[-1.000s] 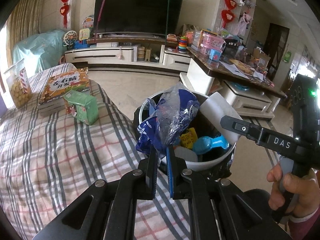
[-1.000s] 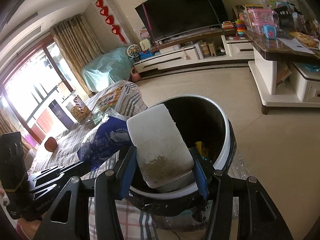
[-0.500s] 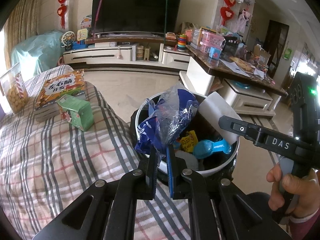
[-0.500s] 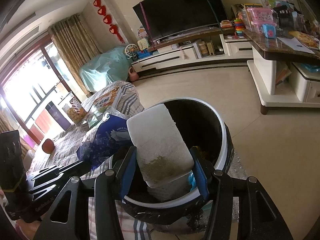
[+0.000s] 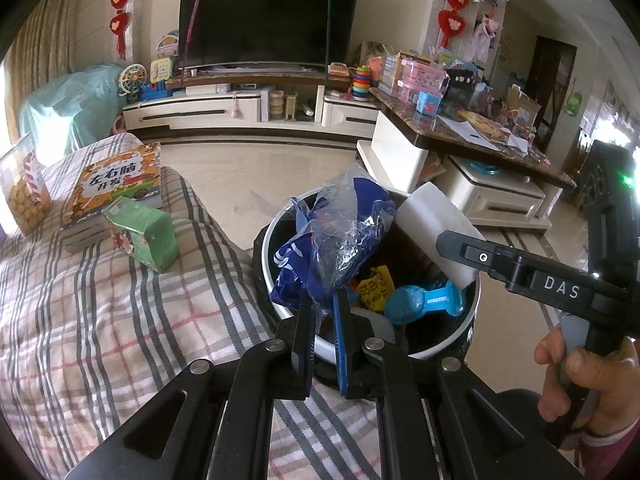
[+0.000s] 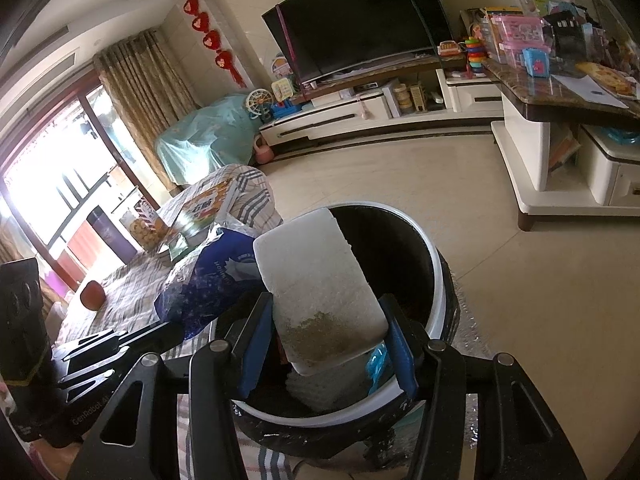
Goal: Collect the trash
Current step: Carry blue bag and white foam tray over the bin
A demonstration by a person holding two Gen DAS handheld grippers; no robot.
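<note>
My left gripper (image 5: 324,308) is shut on a crumpled blue and clear plastic bag (image 5: 340,236) and holds it over the near rim of a round black trash bin with a white rim (image 5: 440,350). My right gripper (image 6: 326,322) is shut on a white foam block (image 6: 316,276), soiled at its lower end, held above the bin (image 6: 436,264). The block also shows in the left wrist view (image 5: 438,226), and the bag in the right wrist view (image 6: 212,280). Inside the bin lie a blue plastic item (image 5: 424,300) and a yellow wrapper (image 5: 374,286).
The bin stands against a table with a plaid cloth (image 5: 100,320). On the cloth are a green carton (image 5: 144,232), an orange book box (image 5: 116,184) and a snack jar (image 5: 20,188). A TV stand (image 5: 248,106) and a cluttered marble table (image 5: 472,132) lie beyond open floor.
Both grippers have moved slightly closer over the bin, each keeping its hold. The bag and foam block sit a little lower toward the bin's opening.
</note>
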